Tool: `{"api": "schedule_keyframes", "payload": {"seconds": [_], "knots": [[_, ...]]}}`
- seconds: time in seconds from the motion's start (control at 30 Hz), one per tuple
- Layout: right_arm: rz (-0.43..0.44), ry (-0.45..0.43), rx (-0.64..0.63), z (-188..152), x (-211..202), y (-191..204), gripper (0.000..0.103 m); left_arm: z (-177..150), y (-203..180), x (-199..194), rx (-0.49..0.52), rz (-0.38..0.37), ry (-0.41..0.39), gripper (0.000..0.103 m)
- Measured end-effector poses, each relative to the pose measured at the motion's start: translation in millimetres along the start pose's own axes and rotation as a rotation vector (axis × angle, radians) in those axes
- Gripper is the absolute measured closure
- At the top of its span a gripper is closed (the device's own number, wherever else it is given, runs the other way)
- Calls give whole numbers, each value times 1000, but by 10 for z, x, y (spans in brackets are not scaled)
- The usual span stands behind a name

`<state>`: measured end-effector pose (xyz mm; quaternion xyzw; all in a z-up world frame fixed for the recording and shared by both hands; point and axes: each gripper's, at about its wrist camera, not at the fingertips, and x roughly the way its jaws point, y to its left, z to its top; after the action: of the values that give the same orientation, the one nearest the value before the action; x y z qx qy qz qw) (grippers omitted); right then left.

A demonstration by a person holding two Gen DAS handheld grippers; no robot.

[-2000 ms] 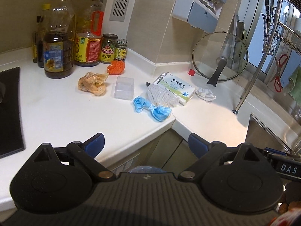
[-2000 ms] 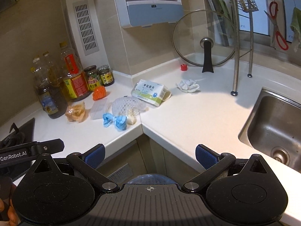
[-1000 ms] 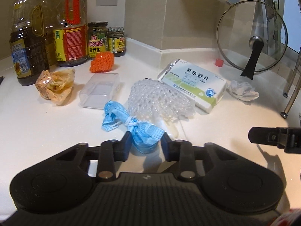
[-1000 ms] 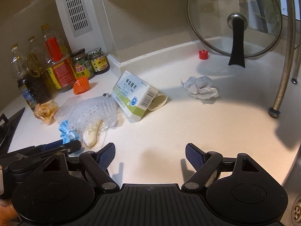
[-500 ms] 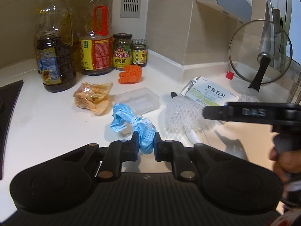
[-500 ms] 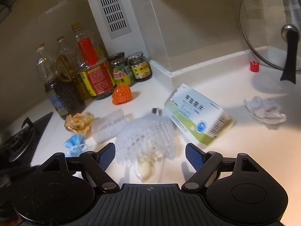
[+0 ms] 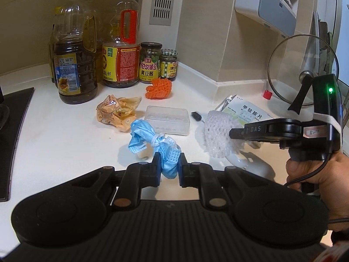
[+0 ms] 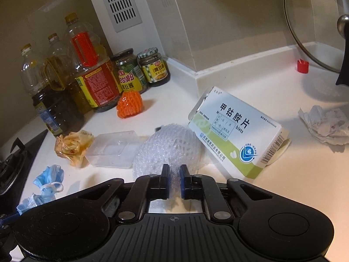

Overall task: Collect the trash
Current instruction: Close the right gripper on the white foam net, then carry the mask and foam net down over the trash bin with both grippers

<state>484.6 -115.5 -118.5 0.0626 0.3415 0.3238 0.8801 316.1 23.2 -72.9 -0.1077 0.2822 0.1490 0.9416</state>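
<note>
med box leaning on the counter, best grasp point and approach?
Grip the med box across its thin faces, near the raised end by the wall. It leans tilted, barcode end down on the counter, so the raised end has room under it. Come from the front, above the foam net. Both grippers are busy: left shut on the mask, right on the net.

A home kitchen; oil bottles and sauce jars beyond the jaws; hob left; pot lid right.
</note>
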Motion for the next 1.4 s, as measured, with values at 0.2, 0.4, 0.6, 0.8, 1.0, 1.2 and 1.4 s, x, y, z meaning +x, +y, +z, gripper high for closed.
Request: {"api": "schedule_keyframes", "payload": {"seconds": [0.2, 0.4, 0.6, 0.8, 1.0, 1.2, 1.4], "knots": [[35, -86, -33, 97, -366, 72, 96, -10, -23, -144, -4, 1, -23, 90], [84, -142, -67, 113, -857, 122, 96, -66, -111, -401, 0, -26, -61, 90], [96, -145, -113, -294, -1468, 196, 96, -295, -238, -708, 50, -134, -43, 90], [30, -57, -123, -1012, -1865, 343, 96, -701, -241, -911, 118, -269, 38, 90], [-77, 85, -135, -1677, -1678, 392, 96, -1182, -141, -701, 145, -322, 170, 90], [-103, 187, -138, -2095, -1180, 212, 96, -1636, -94, -212, 142, -321, 288, 89], [-104, 235, -176, -2279, -798, -6, 96, -1916, -121, 308, 137, -287, 353, 88]]}}
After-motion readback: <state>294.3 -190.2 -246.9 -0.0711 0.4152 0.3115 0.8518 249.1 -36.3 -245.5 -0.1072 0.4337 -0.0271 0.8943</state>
